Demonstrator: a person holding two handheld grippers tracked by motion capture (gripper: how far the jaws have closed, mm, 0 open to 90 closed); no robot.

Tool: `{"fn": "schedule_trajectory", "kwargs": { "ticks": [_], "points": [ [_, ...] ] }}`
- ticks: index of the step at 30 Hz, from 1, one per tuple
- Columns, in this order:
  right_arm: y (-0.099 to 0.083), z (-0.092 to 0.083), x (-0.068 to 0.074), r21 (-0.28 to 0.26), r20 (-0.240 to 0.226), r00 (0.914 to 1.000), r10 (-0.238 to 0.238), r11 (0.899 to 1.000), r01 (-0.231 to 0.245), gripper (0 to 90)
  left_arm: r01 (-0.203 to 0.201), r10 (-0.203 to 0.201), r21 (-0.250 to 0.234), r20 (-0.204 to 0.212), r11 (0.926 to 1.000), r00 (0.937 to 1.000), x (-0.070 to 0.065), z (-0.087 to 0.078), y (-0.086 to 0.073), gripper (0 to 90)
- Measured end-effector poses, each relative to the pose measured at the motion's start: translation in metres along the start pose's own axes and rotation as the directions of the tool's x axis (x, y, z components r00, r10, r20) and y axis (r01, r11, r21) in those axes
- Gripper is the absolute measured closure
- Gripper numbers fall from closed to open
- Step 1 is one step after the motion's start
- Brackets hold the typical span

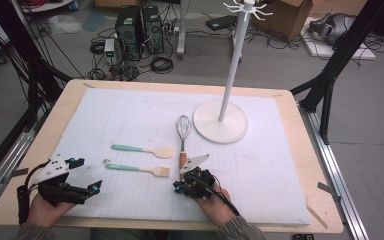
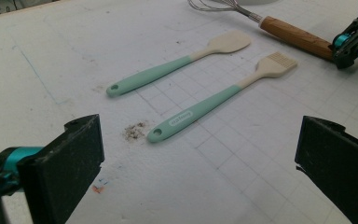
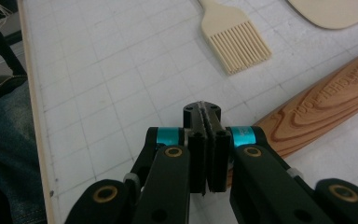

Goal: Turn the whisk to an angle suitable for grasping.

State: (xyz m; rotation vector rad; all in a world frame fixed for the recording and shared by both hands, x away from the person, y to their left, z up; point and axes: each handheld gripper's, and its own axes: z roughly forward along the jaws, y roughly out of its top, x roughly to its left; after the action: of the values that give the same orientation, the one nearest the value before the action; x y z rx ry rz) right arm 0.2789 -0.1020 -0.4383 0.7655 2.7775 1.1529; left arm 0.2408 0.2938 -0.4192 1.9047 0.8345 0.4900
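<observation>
Right gripper view: right gripper (image 3: 207, 122) pressed together, nothing between, whisk (image 3: 328, 105) handle at three o'clock. Left gripper (image 2: 196, 154) spread wide, pastry brush (image 2: 214, 100) at twelve.

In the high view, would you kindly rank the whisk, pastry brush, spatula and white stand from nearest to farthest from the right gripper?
1. Whisk: its wooden handle lies at the right gripper.
2. Pastry brush: just left.
3. Spatula: left, farther up the table.
4. White stand: far side, right.

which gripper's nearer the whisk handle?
Right. The right gripper, jaws shut, sits at the end of the whisk handle. The left gripper, jaws open, is far off beyond both teal utensils.
</observation>
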Motion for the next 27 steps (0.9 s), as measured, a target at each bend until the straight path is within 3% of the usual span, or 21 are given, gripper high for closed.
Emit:
{"fn": "schedule_trajectory", "kwargs": {
  "ticks": [9,27],
  "points": [
    [-0.003,-0.004,-0.002,0.003,0.01,0.9999,0.013,1.0,-0.013,89.1,-0.001,0.001,0.0,0.001,1.0,1.0,0.0,-0.001,0.0,1.7],
    [-0.023,-0.027,-0.017,-0.022,0.046,0.9959,0.077,0.997,-0.076,89.1,-0.006,0.006,-0.001,0.006,1.0,1.0,-0.001,0.001,0.001,1.7]
  ]
}}
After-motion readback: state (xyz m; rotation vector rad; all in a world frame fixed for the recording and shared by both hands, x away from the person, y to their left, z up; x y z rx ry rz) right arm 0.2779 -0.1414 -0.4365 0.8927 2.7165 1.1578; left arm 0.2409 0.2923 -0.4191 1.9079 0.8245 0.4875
